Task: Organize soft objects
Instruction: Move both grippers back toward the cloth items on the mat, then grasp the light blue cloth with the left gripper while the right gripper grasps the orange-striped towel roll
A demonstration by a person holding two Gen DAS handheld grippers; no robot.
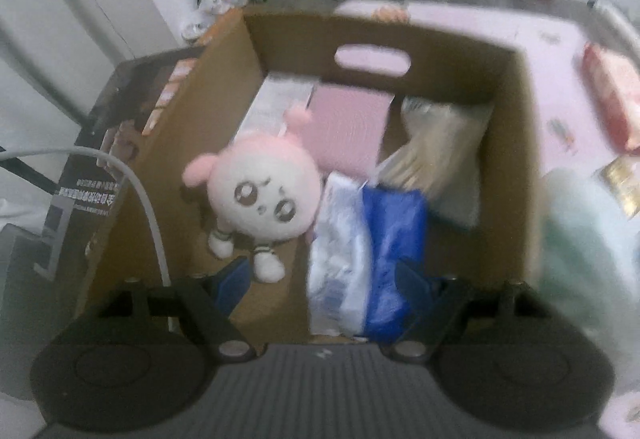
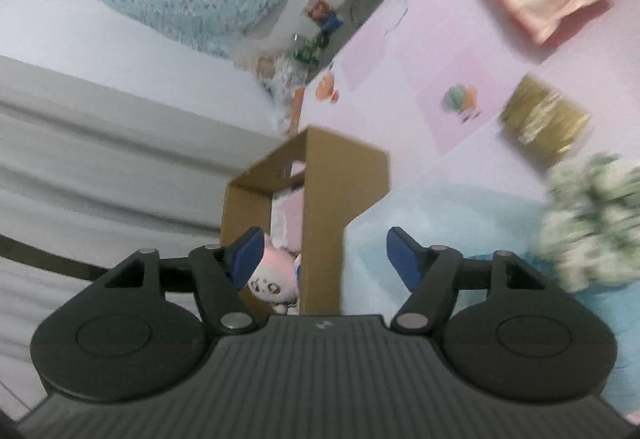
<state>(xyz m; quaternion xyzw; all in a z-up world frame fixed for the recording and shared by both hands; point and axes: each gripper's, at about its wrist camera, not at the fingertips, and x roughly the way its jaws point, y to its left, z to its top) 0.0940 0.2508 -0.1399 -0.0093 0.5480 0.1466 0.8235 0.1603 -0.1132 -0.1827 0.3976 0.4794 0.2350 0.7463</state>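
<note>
An open brown cardboard box [image 1: 516,127], rectangular with an oval handle slot in its far wall, is sitting on a smooth pink mat [image 1: 560,51].

One round pink-and-white plush toy [image 1: 260,195] with fuzzy fabric, embroidered eyes and two stubby white feet is lying on the box floor at the left. Its long axis is running from ears at the far side to feet at the near side, face turned upward.

Beside it one crinkly white-and-blue plastic pack [image 1: 360,259] is lying lengthwise. Behind them one flat pink pad [image 1: 348,127], one white carton [image 1: 276,103] and one clear bag of beige material [image 1: 436,151] are resting.

The left gripper [image 1: 324,279] is hovering above the box, blue pads spread wide, gripping nothing.

In the right wrist view, the right gripper [image 2: 326,255] is also standing spread and empty, beside the box, with one blurred green-and-white fluffy bundle [image 2: 592,223] lying on pale blue cloth [image 2: 460,219].
</note>
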